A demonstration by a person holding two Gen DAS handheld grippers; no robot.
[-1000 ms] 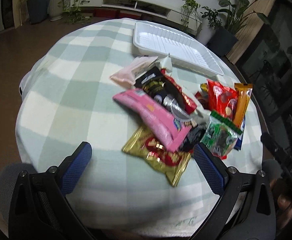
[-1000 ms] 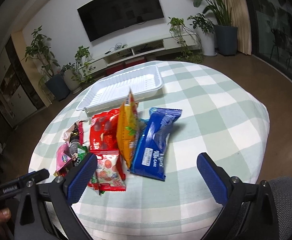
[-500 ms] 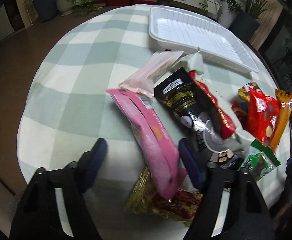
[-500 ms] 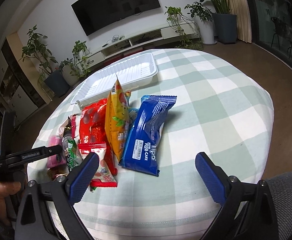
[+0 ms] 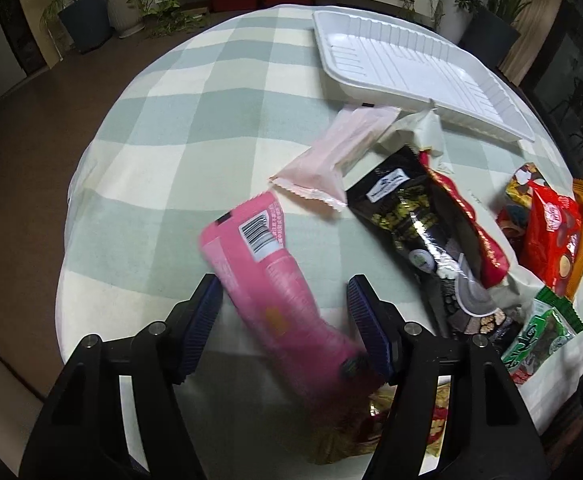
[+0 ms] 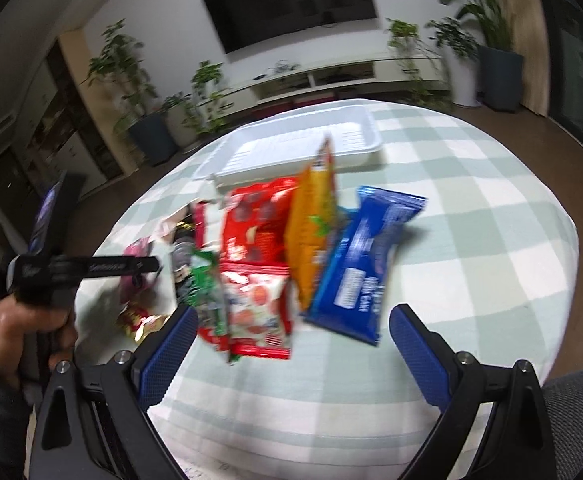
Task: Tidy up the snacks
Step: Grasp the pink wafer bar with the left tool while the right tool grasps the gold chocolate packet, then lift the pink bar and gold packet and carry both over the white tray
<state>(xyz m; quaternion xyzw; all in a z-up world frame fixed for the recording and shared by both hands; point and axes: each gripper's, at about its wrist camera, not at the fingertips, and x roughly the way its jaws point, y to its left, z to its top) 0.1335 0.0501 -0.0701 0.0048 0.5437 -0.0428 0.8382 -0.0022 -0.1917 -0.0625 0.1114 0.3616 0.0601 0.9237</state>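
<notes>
Between the jaws of the left gripper, which have just been closing, the pink snack packet is now pinched and lifted, so it can go to the white tray at 1 o'clock, while the right gripper hangs open.

Likely home lounge, wall television, houseplants
</notes>
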